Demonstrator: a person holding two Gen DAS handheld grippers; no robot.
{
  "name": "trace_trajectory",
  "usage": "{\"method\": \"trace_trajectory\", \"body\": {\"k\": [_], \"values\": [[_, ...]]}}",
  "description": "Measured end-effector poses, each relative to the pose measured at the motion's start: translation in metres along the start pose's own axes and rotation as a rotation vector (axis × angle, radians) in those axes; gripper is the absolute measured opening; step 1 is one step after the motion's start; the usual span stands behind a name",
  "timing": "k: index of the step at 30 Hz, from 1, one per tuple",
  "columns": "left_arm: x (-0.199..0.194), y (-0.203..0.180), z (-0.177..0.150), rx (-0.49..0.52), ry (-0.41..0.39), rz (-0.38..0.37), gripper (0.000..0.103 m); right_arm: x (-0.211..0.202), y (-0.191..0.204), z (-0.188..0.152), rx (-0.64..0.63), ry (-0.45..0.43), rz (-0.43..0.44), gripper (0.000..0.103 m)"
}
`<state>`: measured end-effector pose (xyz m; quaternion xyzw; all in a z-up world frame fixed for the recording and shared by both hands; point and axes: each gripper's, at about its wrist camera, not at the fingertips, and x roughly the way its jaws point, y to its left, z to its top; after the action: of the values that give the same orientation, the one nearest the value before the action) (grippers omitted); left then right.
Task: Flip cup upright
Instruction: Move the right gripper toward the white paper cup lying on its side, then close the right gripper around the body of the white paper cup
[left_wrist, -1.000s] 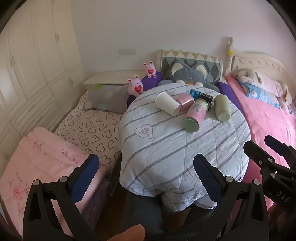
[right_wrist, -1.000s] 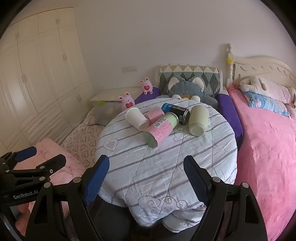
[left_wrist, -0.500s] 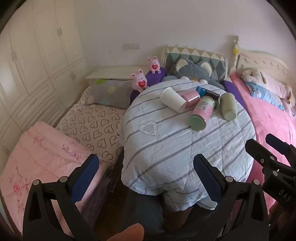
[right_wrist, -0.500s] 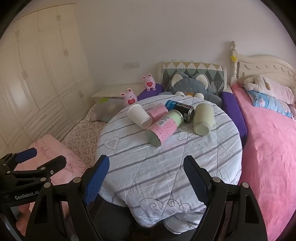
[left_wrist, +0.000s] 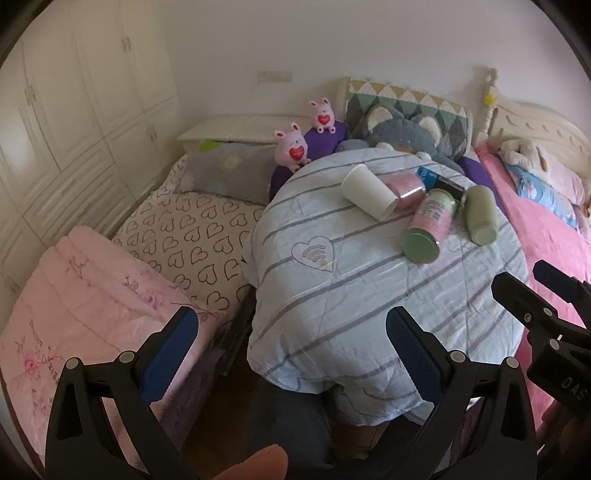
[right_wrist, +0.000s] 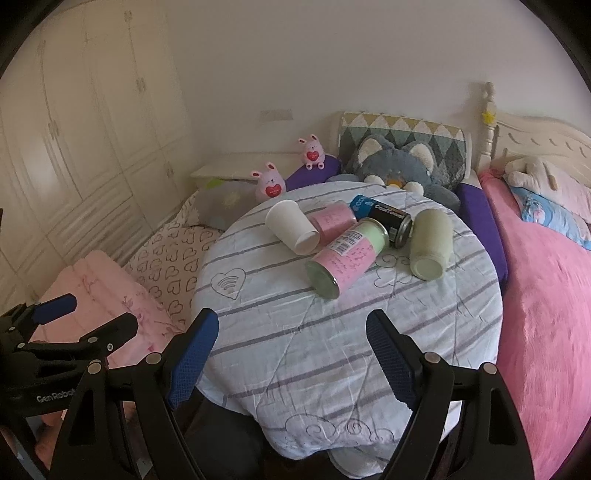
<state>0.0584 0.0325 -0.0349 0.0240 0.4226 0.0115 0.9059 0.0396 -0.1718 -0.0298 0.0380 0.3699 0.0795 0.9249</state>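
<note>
Several cups and cans lie on their sides on a round table (right_wrist: 295, 332) with a striped cloth. They are a white paper cup (right_wrist: 291, 225) (left_wrist: 367, 192), a small pink cup (right_wrist: 332, 221), a pink-and-green can (right_wrist: 345, 256) (left_wrist: 428, 225), a black-and-blue can (right_wrist: 384, 218) and a pale green cup (right_wrist: 430, 243) (left_wrist: 480, 214). My left gripper (left_wrist: 291, 354) is open and empty, short of the table's near-left edge. My right gripper (right_wrist: 291, 354) is open and empty over the table's near edge.
A folded pink blanket (left_wrist: 74, 295) and a heart-print mattress (left_wrist: 192, 236) lie left of the table. A pink bed (right_wrist: 546, 295) is on the right. Plush toys (right_wrist: 271, 182) and a grey cat cushion (right_wrist: 395, 166) sit behind the table. A white wardrobe (right_wrist: 74, 129) lines the left wall.
Both grippers have moved; the table and cups have shifted slightly in both views. Both grippers stay open and empty. The cups have not moved on the table.
</note>
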Motion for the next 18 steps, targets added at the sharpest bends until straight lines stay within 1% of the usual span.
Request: {"method": "trace_trajectory", "body": {"k": [9,18], "values": [[0.040,0.008,0.026,-0.005,0.032,0.018,0.103,0.043,0.009,0.023,-0.039,0.048,0.009,0.084],[0.101,0.011,0.058,-0.014,0.083,0.045,0.103,0.106,0.006,0.054,-0.072,0.114,0.025,0.084]]}}
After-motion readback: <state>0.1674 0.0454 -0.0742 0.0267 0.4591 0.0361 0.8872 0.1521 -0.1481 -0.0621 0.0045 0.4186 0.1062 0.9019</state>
